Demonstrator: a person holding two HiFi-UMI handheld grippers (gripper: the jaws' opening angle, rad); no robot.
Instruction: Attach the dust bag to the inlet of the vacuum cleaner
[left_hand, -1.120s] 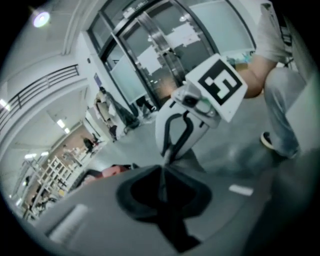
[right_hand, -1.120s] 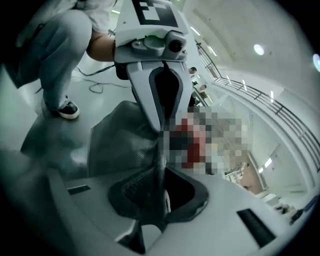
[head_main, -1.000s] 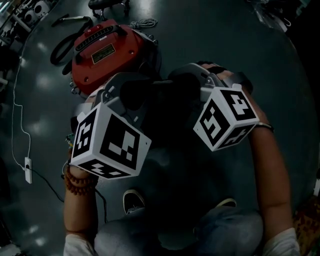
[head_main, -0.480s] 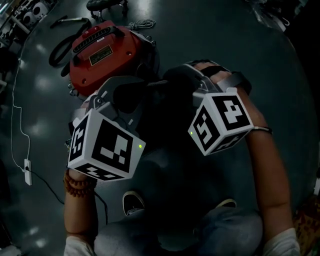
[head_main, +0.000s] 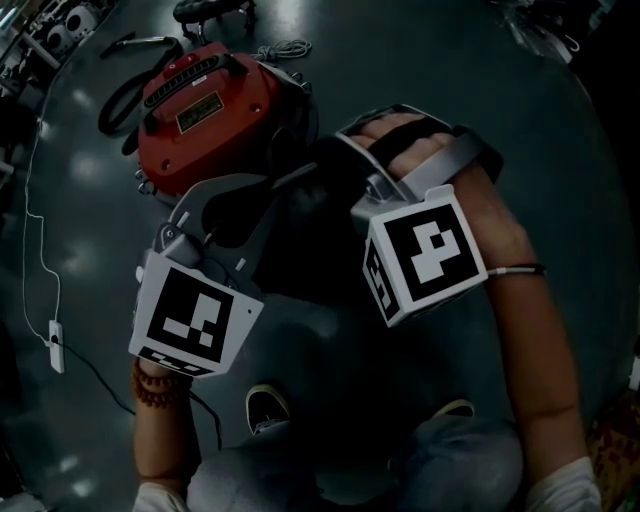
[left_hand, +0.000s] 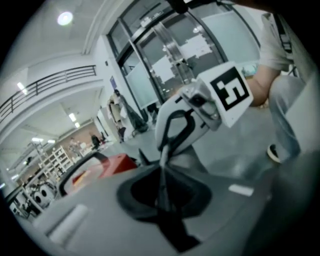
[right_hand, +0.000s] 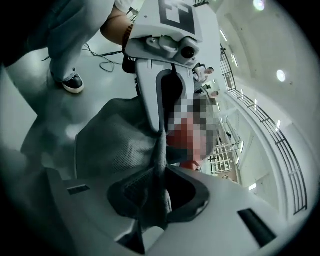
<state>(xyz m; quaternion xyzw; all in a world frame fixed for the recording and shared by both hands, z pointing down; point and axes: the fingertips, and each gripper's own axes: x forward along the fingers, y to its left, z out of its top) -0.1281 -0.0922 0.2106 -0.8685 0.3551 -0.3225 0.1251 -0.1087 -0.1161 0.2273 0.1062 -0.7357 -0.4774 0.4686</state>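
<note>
The red vacuum cleaner (head_main: 205, 105) stands on the dark floor at the upper left and shows again as a red body (left_hand: 112, 165) behind the left jaws. The dark grey dust bag (head_main: 325, 320) hangs between both grippers, in front of my knees. My left gripper (head_main: 290, 190) is shut on a thin edge of the bag (left_hand: 163, 165). Facing it, my right gripper (head_main: 325, 170) is shut on a bunched fold of the mesh fabric (right_hand: 115, 145). Both grips sit close together near the vacuum's right side. The vacuum's inlet is hidden.
A black hose (head_main: 125, 90) curls left of the vacuum and a white cord (head_main: 285, 45) lies behind it. A thin cable runs to a white adapter (head_main: 55, 340) at the left. My shoes (head_main: 265, 405) stand below the bag. People stand far off (left_hand: 117, 107).
Both grippers have rolled about their own axes, so each marker cube shows a different face. The left cube sank down-left and the right hand shifted slightly left. The bag stays gripped.
</note>
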